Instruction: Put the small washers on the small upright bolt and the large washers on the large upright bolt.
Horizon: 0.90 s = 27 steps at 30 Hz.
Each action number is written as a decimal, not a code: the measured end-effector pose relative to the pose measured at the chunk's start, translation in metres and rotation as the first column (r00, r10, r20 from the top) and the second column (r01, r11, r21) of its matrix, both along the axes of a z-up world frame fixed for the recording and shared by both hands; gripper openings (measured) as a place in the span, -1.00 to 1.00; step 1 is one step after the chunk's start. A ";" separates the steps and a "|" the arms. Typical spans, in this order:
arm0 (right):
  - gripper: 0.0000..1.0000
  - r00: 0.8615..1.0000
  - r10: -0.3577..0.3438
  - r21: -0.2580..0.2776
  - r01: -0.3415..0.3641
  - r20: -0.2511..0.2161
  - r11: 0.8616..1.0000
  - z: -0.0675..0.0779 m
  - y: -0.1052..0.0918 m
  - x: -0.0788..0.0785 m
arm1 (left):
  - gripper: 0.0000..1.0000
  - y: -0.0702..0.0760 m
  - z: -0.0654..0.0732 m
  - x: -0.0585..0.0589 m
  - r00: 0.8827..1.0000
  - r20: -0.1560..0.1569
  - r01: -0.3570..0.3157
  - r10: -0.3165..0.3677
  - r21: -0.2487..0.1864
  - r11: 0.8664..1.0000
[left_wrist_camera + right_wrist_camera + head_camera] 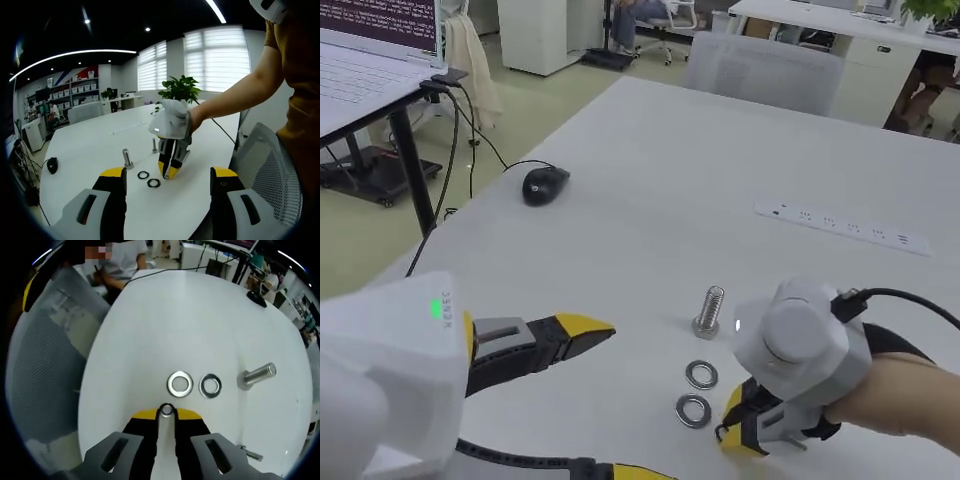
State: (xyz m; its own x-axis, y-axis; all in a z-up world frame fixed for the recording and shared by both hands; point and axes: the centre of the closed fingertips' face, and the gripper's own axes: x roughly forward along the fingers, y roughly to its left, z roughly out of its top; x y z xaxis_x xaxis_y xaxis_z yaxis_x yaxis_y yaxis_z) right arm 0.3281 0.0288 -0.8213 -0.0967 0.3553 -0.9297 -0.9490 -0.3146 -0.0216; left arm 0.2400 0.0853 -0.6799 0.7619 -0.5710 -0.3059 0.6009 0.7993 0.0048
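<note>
Right gripper view: the right gripper (166, 415) has its jaws narrow, pinching a small washer (166, 411) at their tips, low over the white table (150, 315) near its edge by the chair. That grip looks meant for carrying it to the small bolt (154, 146). Two large washers (180, 383) lie flat just ahead, near the upright large bolt (257, 376), while the left gripper (620, 400) hangs wide open and holds nothing, probably waiting its turn.

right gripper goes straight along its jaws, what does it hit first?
Likely the table, just short of the nearer large washer; the right gripper, holding a small washer, points steeply down. Depth unclear.
</note>
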 end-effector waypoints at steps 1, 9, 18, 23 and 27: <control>-0.77 1.000 -0.013 0.003 0.013 0.003 1.000 0.003 -0.004 0.005 | 0.34 -0.001 0.000 0.000 1.000 0.000 0.002 -0.002 0.002 1.000; -0.77 0.994 -0.096 -0.005 0.096 0.052 0.995 0.020 -0.036 0.044 | 0.34 -0.005 -0.002 0.002 1.000 -0.001 0.013 -0.013 -0.002 1.000; -0.77 0.979 -0.176 0.019 0.175 0.101 0.984 0.043 -0.056 0.083 | 0.34 -0.008 -0.003 0.004 1.000 -0.009 0.027 -0.027 0.006 1.000; -0.77 0.971 -0.202 0.033 0.200 0.128 0.979 0.052 -0.059 0.097 | 0.34 -0.008 -0.002 0.006 0.999 -0.009 0.031 -0.031 0.007 0.999; -0.77 0.967 -0.215 0.041 0.211 0.140 0.977 0.057 -0.058 0.104 | 0.34 -0.008 -0.002 0.007 1.000 -0.010 0.030 -0.030 0.007 1.000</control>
